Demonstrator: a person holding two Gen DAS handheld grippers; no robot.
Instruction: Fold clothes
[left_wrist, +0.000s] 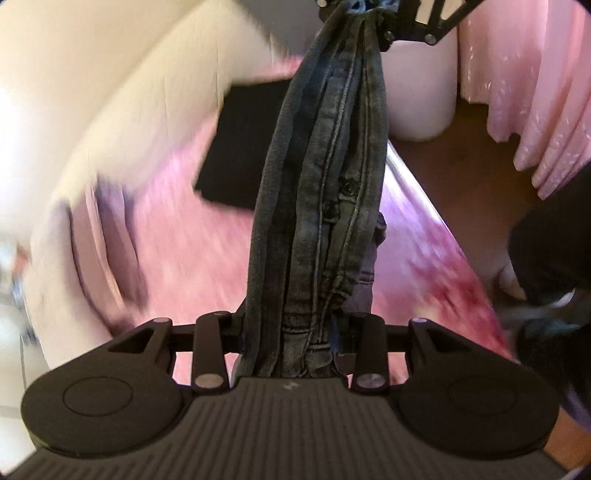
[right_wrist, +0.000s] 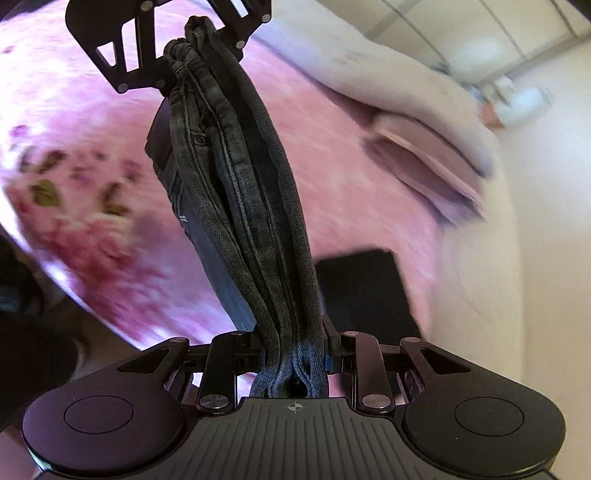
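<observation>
A pair of dark grey jeans (left_wrist: 325, 184), bunched lengthwise into a thick rope of folds, hangs stretched between my two grippers above the bed. In the left wrist view my left gripper (left_wrist: 291, 332) is shut on one end of the bundle, and my right gripper (left_wrist: 365, 14) pinches the other end at the top edge. The right wrist view shows the same jeans (right_wrist: 236, 184) running from my right gripper (right_wrist: 293, 354), shut on the denim, up to my left gripper (right_wrist: 184, 62). Rivets and seams show along the folds.
Below lies a pink bedspread (left_wrist: 177, 236) with a red flower print (right_wrist: 92, 236). A flat black folded garment (left_wrist: 243, 155) rests on it. A cream blanket (right_wrist: 406, 92) lies along one side. Beyond the bed are a wooden floor (left_wrist: 461, 155), pink curtains (left_wrist: 535, 92) and a person's dark clothing (left_wrist: 554, 240).
</observation>
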